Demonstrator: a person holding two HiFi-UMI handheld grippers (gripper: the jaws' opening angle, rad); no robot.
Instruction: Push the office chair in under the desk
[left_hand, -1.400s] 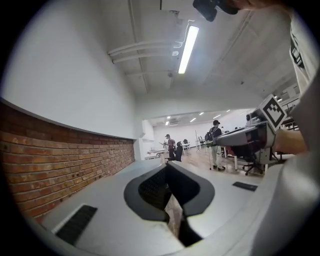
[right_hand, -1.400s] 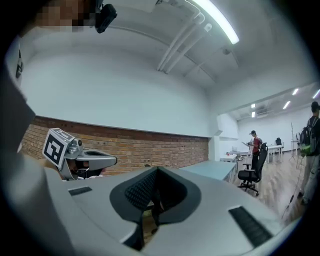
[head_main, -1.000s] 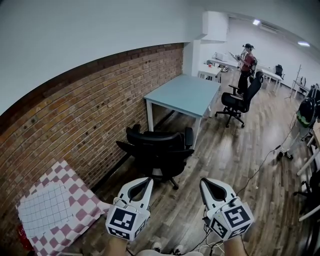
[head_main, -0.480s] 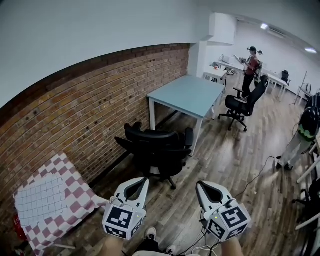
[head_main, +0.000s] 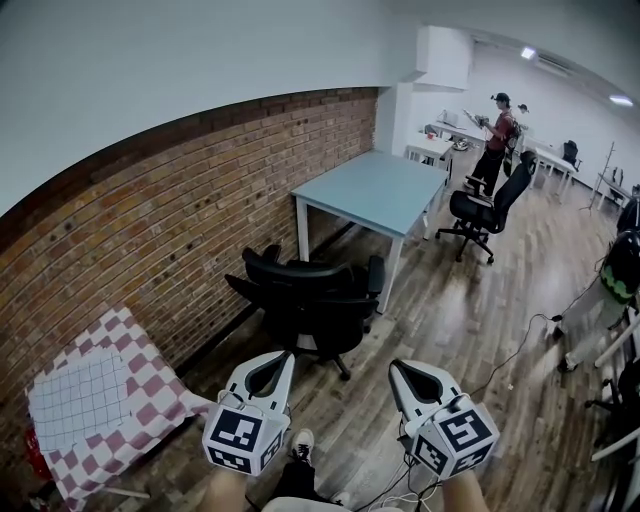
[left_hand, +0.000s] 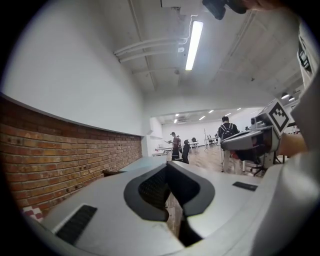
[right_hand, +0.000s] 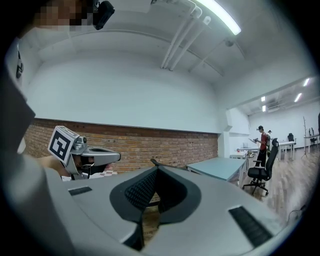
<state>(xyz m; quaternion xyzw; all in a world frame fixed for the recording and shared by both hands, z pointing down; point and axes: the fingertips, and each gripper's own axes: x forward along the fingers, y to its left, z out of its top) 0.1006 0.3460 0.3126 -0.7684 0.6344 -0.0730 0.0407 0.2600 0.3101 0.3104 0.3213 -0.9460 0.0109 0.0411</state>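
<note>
A black office chair (head_main: 312, 300) stands on the wood floor just in front of the pale blue desk (head_main: 375, 190), pulled out from it, its back towards me. The desk (right_hand: 222, 167) stands against the brick wall. My left gripper (head_main: 283, 358) and right gripper (head_main: 397, 366) are held side by side low in the head view, short of the chair and not touching it. Both are shut with nothing between the jaws. In the left gripper view the left gripper (left_hand: 168, 167) points along the brick wall; in the right gripper view the right gripper (right_hand: 156, 170) points towards the desk.
A red-and-white checked cloth (head_main: 100, 410) lies at the left by the brick wall (head_main: 150, 230). A second black chair (head_main: 485, 205) and a person (head_main: 495, 130) are beyond the desk. Cables (head_main: 520, 340) trail on the floor at the right, where another person (head_main: 600, 290) stands.
The view has shifted slightly forward, towards the chair; both grippers sit a little lower in the frame. Their jaws have stayed shut. The person at the right has moved.
</note>
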